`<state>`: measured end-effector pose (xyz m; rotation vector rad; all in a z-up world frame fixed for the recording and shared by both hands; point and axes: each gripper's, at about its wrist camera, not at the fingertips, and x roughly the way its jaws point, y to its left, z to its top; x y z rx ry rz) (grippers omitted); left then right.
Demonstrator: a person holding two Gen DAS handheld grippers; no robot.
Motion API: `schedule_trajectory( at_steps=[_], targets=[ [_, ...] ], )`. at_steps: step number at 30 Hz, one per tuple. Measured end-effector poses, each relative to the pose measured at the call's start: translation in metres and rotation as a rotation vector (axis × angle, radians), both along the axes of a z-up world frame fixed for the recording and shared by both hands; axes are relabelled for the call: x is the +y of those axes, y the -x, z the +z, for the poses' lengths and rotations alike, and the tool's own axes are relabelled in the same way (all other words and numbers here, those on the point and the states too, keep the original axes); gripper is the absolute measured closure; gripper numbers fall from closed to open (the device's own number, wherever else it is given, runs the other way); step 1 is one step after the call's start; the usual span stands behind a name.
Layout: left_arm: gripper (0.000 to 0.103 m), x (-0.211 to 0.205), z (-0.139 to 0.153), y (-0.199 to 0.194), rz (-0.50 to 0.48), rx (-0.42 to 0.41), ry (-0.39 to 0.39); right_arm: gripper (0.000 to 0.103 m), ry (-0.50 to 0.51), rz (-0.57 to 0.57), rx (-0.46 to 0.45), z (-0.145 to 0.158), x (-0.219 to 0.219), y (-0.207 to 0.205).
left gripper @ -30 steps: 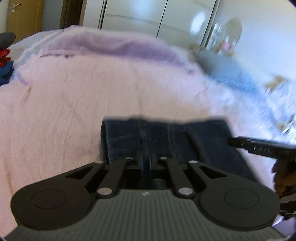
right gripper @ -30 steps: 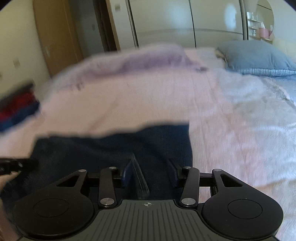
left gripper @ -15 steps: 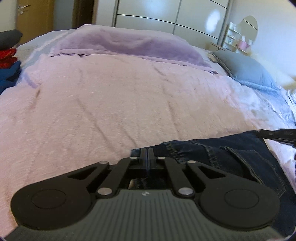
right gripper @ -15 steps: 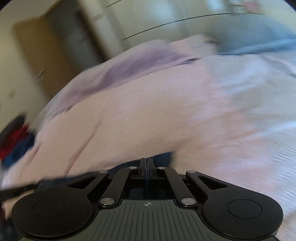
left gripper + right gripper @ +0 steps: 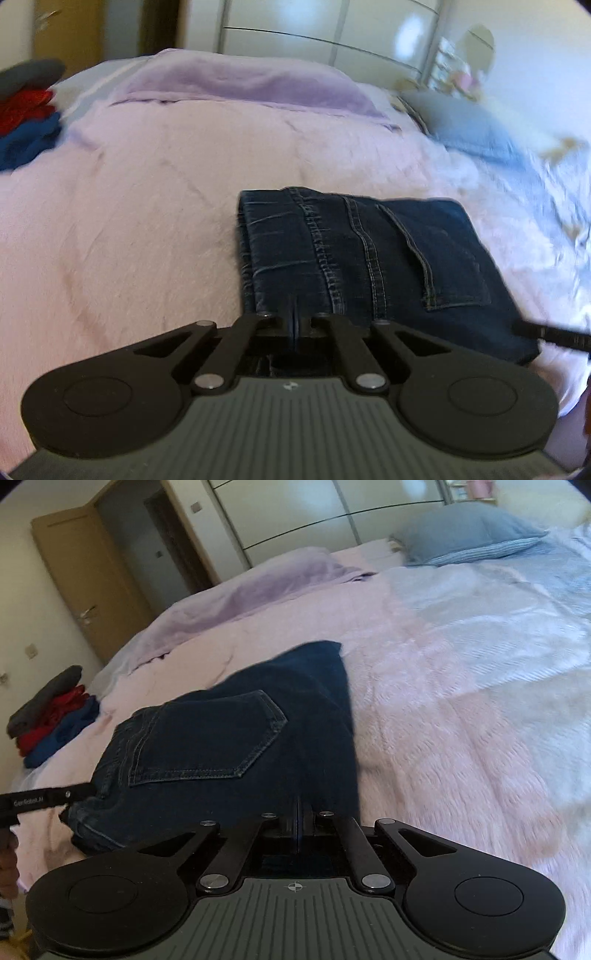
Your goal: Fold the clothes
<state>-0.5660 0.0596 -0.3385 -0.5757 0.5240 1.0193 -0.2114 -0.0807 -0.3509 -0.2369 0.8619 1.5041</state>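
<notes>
Dark denim jeans [image 5: 354, 266] are now laid folded on the pink bedspread [image 5: 129, 221], where half a second back they were bunched up. Both the left gripper [image 5: 294, 317] and right gripper [image 5: 299, 823] are seen pinched fully shut near the jeans' near edge; whether fabric is clamped can't be told. Probably one more fold or stacking is left.

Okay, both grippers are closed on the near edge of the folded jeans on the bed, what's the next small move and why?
Probably ease both grippers open. The jeans already lie as a compact folded rectangle on the pink blanket, back pocket up, with the left gripper and right gripper shut on the near edge. Little seems left to fold. A stack of clothes waits at the bed's far side.
</notes>
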Motion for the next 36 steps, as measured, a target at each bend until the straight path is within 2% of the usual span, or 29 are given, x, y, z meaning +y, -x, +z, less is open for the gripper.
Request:
schedule_trajectory(
  at_steps=[2, 3, 5, 6, 12, 16, 21, 27, 29, 31, 32, 34, 36],
  targets=[
    [0.1, -0.015, 0.016, 0.01, 0.024, -0.041, -0.018, 0.1, -0.027, -0.006, -0.004, 0.014, -0.013, 0.004],
    [0.1, -0.023, 0.021, 0.014, 0.039, -0.048, -0.013, 0.094, -0.039, -0.009, -0.007, 0.02, -0.02, 0.006],
    [0.1, -0.041, 0.028, 0.023, 0.063, -0.052, 0.003, 0.068, -0.05, -0.025, -0.011, 0.027, -0.036, 0.011],
    [0.1, -0.051, 0.031, 0.027, 0.07, -0.052, 0.005, 0.051, -0.053, -0.037, -0.008, 0.028, -0.044, 0.015],
    [0.1, -0.106, 0.039, 0.053, 0.095, -0.078, 0.012, 0.05, -0.059, -0.073, 0.059, 0.032, -0.09, 0.035],
    [0.1, -0.125, 0.039, 0.074, 0.099, -0.109, 0.018, 0.05, -0.047, -0.092, 0.053, 0.038, -0.101, 0.05],
    [0.1, -0.098, 0.035, 0.081, 0.044, -0.186, 0.011, 0.05, -0.063, -0.12, -0.002, 0.046, -0.084, 0.065],
    [0.1, -0.017, 0.01, 0.047, -0.101, -0.255, -0.028, 0.05, -0.151, -0.16, -0.116, 0.028, -0.026, 0.077],
    [0.1, 0.012, -0.007, 0.038, -0.145, -0.253, 0.03, 0.05, -0.168, -0.156, -0.177, 0.013, -0.005, 0.081],
    [0.1, 0.035, -0.019, 0.031, -0.175, -0.228, 0.114, 0.05, -0.075, -0.127, -0.19, -0.007, 0.011, 0.081],
    [0.1, 0.043, -0.021, 0.029, -0.192, -0.221, 0.145, 0.05, -0.046, -0.127, -0.169, -0.012, 0.014, 0.078],
    [0.1, 0.058, -0.014, 0.023, -0.213, -0.185, 0.214, 0.05, -0.011, -0.107, -0.17, -0.01, 0.019, 0.075],
    [0.1, 0.073, -0.002, 0.014, -0.226, -0.129, 0.29, 0.05, 0.08, -0.102, -0.127, 0.001, 0.034, 0.066]
  ],
)
